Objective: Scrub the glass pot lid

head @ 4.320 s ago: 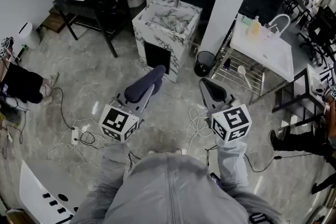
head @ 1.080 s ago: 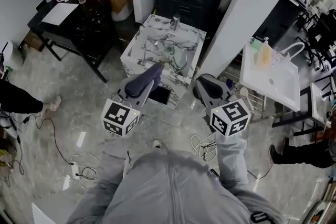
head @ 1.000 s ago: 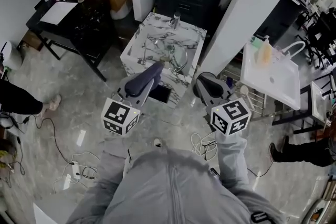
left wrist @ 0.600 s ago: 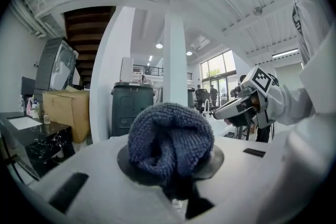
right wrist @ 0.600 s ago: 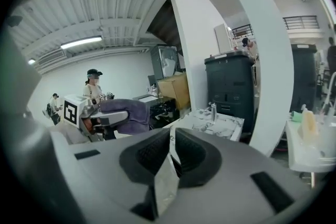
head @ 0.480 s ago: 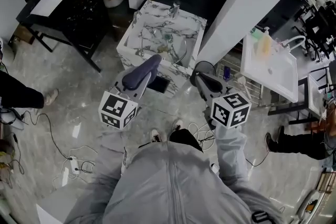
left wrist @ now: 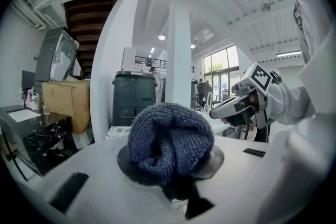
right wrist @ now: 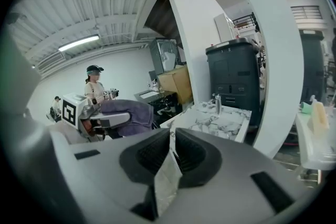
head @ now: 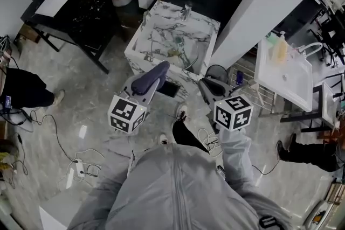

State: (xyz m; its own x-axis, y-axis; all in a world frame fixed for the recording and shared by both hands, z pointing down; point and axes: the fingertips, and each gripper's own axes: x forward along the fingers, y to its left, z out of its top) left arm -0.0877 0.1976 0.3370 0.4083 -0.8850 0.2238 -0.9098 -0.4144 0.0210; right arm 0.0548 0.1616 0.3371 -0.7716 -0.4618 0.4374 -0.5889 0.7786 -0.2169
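A marble sink stand (head: 161, 35) is ahead of me. The glass pot lid (head: 187, 55) shows faintly as a curved rim in its basin. My left gripper (head: 159, 68) is held short of the stand's front edge, shut on a blue-grey cloth (left wrist: 170, 136) that bulges over both jaws. To its right, my right gripper (head: 205, 84) is at about the same height with its jaws shut and nothing between them (right wrist: 172, 136). In the right gripper view, the cloth (right wrist: 128, 114) and the marble top (right wrist: 218, 119) with its small faucet (right wrist: 217, 103) are visible.
A white pillar (head: 253, 8) rises right of the stand, with a small bin (head: 218, 71) at its foot. A white sink on a wire rack (head: 285, 75) is further right, a black table (head: 81, 13) left. Cables (head: 81, 161) lie on the floor. People stand at both sides.
I have walked toward the marble stand, which is now closer below me; one foot steps forward. Both grippers keep their pose, the left still holding the cloth.
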